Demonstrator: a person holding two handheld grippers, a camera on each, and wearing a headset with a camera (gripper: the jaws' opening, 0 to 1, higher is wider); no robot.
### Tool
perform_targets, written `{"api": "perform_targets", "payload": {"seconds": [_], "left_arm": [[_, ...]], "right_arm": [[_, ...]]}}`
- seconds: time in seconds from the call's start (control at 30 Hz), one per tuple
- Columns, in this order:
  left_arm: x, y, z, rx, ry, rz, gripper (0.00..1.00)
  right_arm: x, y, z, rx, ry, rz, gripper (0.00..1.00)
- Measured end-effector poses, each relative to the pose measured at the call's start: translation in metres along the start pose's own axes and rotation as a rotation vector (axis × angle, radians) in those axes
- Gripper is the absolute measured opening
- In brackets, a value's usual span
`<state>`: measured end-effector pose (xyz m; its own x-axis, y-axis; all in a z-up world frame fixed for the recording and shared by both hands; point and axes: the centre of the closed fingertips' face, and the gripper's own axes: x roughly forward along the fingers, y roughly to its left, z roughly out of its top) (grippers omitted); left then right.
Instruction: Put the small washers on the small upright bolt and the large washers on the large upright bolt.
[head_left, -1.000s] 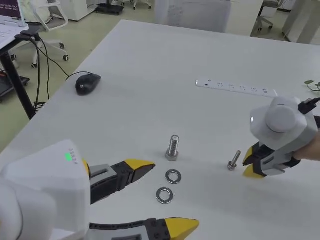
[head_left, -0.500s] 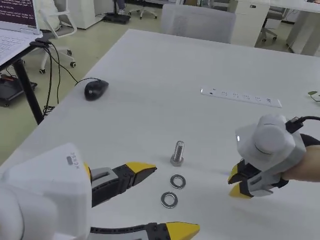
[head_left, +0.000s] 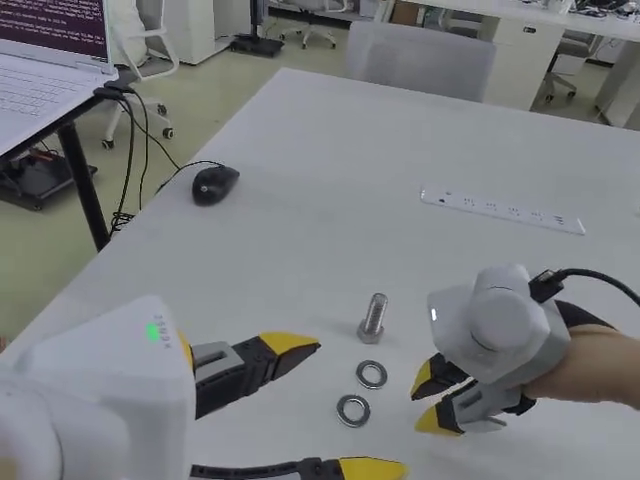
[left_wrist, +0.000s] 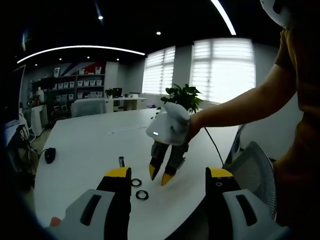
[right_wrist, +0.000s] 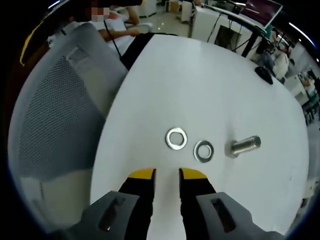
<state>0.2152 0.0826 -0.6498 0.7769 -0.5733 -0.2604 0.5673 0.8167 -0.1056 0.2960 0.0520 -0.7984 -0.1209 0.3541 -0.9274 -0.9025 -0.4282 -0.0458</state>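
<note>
The yellow-tipped right gripper (head_left: 424, 401) has neared the flat steel washers (head_left: 372, 375) from 3 o'clock, jaws slightly apart, empty. We expect a pickup; the left gripper (head_left: 350, 407) gapes wide.

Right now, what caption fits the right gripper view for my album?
Right tool, open, aimed at two washers beside a bolt on a white table.

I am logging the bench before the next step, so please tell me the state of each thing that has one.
large bolt: upright, no washer on it.
nearer washer: flat on the table, loose.
farther washer: flat, loose.
left gripper: wide open, empty.
right gripper: slightly open, empty.
laptop: open, screen lit.
</note>
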Motion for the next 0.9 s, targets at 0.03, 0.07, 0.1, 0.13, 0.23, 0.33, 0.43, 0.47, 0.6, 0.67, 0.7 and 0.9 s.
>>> {"api": "perform_targets", "payload": {"seconds": [0.03,0.07,0.1,0.13,0.23,0.33,0.43,0.47,0.6,0.67,0.7,0.9], "left_arm": [[0.0,0.0,0.0,0.001,-0.001,0.001,0.59],[0.0,0.0,0.001,0.002,-0.001,0.002,0.59],[-0.001,0.0,0.001,0.002,0.0,0.003,0.59],[-0.001,0.001,0.001,0.003,-0.001,0.005,0.59],[-0.002,0.002,0.002,0.003,-0.006,0.01,0.59],[-0.004,0.003,0.003,0.001,-0.01,0.019,0.59],[-0.005,0.004,0.003,-0.002,-0.013,0.027,0.59],[-0.006,0.005,0.003,-0.002,-0.012,0.029,0.59],[-0.006,0.006,0.005,-0.002,-0.019,0.038,0.59],[-0.006,0.007,0.005,-0.003,-0.022,0.043,0.59],[-0.006,0.007,0.005,-0.006,-0.024,0.045,0.59],[-0.006,0.008,0.005,-0.006,-0.025,0.047,0.59]], "right_arm": [[0.002,0.0,0.003,-0.006,-0.004,0.004,0.2],[0.006,0.0,0.007,-0.011,-0.005,0.01,0.2],[0.009,0.0,0.009,-0.017,-0.004,0.011,0.2],[0.012,-0.001,0.012,-0.029,-0.004,0.013,0.2],[0.017,-0.002,0.017,-0.041,-0.006,0.019,0.21],[0.022,-0.006,0.025,-0.059,-0.011,0.023,0.22],[0.028,-0.009,0.028,-0.066,-0.009,0.027,0.25],[0.03,-0.009,0.028,-0.069,-0.007,0.031,0.25],[0.036,-0.01,0.029,-0.087,0.009,0.041,0.28],[0.037,-0.012,0.029,-0.09,0.011,0.044,0.29],[0.037,-0.013,0.029,-0.091,0.013,0.044,0.3],[0.042,-0.011,0.029,-0.095,0.022,0.067,0.32]]}}
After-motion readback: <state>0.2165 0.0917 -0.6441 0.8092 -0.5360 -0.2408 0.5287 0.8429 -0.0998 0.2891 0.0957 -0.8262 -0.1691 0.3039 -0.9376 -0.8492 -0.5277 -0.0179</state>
